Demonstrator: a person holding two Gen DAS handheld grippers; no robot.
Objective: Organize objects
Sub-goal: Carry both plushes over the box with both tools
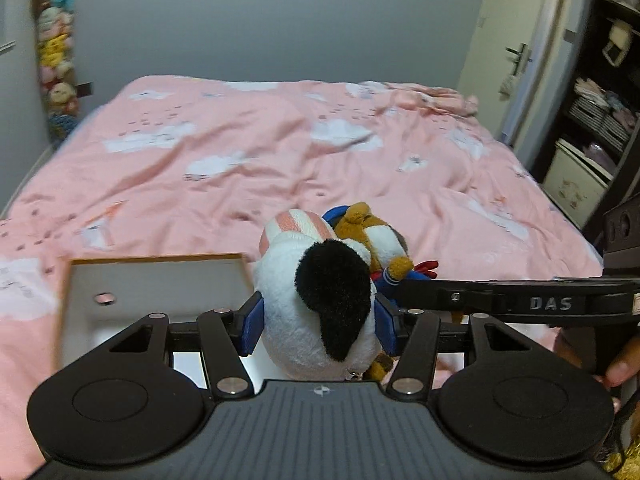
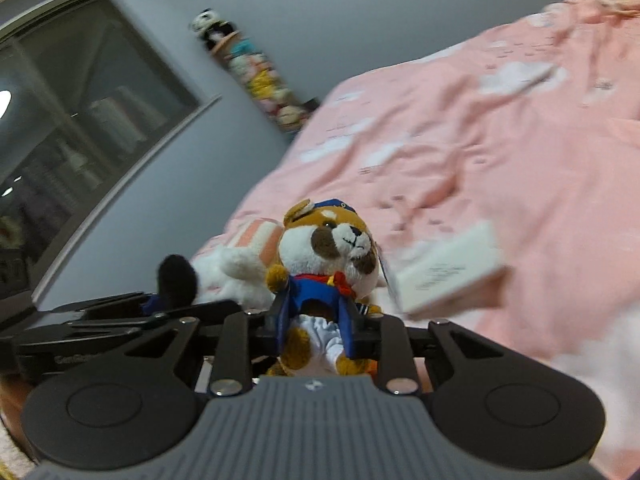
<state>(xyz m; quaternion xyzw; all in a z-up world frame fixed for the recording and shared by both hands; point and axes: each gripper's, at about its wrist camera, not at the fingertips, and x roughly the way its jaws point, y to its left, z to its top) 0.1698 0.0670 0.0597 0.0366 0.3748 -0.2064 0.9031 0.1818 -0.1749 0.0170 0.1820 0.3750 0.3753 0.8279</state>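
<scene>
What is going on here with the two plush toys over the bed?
A person holds a gripper in each hand. The left gripper is shut on a white plush toy with a black ear. The right gripper is shut on a brown and white plush dog in a blue outfit. Both toys are held side by side above the pink bedspread. An open white box lies on the bed just left of the white plush.
</scene>
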